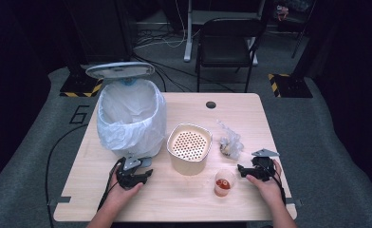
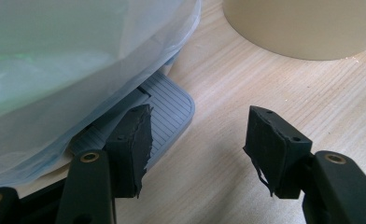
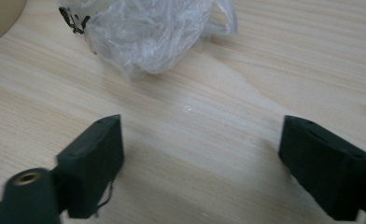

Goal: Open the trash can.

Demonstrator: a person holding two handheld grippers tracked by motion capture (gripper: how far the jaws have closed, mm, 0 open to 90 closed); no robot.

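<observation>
Bin pedal (image 2: 169,109) beside left tongs (image 2: 197,140)

From above, my left gripper (image 1: 148,174) was half covered by my own hand (image 1: 122,187), so I could not read its jaws there. The bin's pedal (image 2: 169,109) ran under the hanging liner (image 2: 78,70), its far end hidden. The beige container (image 2: 302,28) was cut off by the top edge of my left gripper view. What lay inside the crumpled plastic bag (image 3: 148,32) was too blurred to tell, and the top edge cropped it. The contents of the small cup (image 1: 224,183) were too small to name.
</observation>
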